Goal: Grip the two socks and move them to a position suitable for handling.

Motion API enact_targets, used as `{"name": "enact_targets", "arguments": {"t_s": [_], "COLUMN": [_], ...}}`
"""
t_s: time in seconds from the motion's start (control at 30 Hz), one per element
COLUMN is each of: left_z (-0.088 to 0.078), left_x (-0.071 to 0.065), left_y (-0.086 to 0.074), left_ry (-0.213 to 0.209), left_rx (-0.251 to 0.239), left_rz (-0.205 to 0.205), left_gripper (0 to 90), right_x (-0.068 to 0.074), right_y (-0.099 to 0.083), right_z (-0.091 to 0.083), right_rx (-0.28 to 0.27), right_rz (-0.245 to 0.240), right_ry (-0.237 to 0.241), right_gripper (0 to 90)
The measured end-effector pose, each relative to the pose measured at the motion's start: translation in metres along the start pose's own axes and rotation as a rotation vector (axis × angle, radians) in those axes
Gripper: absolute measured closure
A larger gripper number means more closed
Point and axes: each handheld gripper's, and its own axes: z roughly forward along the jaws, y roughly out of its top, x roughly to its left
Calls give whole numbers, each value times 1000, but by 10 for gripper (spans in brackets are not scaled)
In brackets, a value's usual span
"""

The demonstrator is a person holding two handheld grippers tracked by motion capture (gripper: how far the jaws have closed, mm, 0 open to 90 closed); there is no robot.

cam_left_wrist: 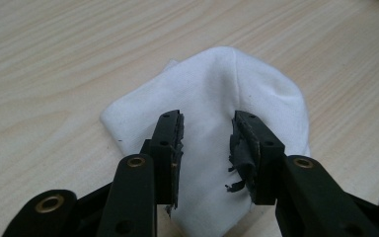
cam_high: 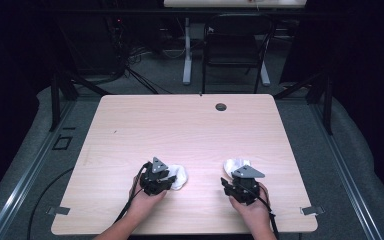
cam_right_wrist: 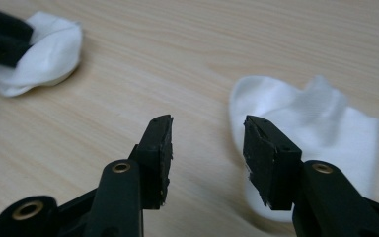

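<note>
Two white socks lie on the near part of the wooden table (cam_high: 180, 125). My left gripper (cam_left_wrist: 207, 123) stands open, with its jaws low over the left sock (cam_left_wrist: 217, 84); the cloth shows in the gap between them. In the high view the left gripper (cam_high: 169, 179) sits at that sock's (cam_high: 180, 175) near-left edge. The right gripper (cam_right_wrist: 207, 128) is open above bare wood, and the right sock (cam_right_wrist: 316, 123) lies just beside and under its right jaw. From above, my right gripper (cam_high: 240, 179) is right behind the right sock (cam_high: 237, 164).
A round cable hole (cam_high: 221, 106) sits near the table's far edge. A black chair (cam_high: 232, 47) and a desk leg (cam_high: 187, 55) stand on the floor beyond. In the right gripper view, the left sock (cam_right_wrist: 49, 49) and left gripper (cam_right_wrist: 0, 34) appear at upper left.
</note>
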Motion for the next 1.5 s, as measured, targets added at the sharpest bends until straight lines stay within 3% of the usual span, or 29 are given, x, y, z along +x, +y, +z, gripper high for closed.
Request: {"name": "enact_targets", "arguments": {"t_s": [0.2, 0.3, 0.47, 0.53, 0.63, 0.73, 0.93, 1.5], "left_z": [-4, -4, -5, -5, -5, -5, -5, -5], "left_x": [-6, -7, -9, -9, -11, -12, -16, -24], "left_y": [-5, -6, -6, -6, -7, -7, -8, -9], "left_ry": [-10, -11, -12, -12, -13, -13, -24, -43], "left_rx": [-6, -9, -8, -6, -9, -11, -15, -29], "left_rz": [7, 3, -2, 4, -4, -2, 0, -6], "left_gripper": [638, 637, 635, 633, 631, 628, 623, 611], "right_x": [-24, -34, -48, -49, -49, -47, -37, 43], "right_y": [8, 11, 12, 10, 5, 3, 9, 61], "right_z": [-5, -2, 9, 13, 26, 32, 45, 109], "right_rx": [-25, -3, 36, 43, 101, 112, 86, 121], "right_rz": [50, 71, 112, 118, 101, 91, 70, -15], "right_ry": [-54, -90, -116, -122, -116, -113, -70, 47], "right_gripper": [544, 580, 557, 557, 555, 557, 557, 570]}}
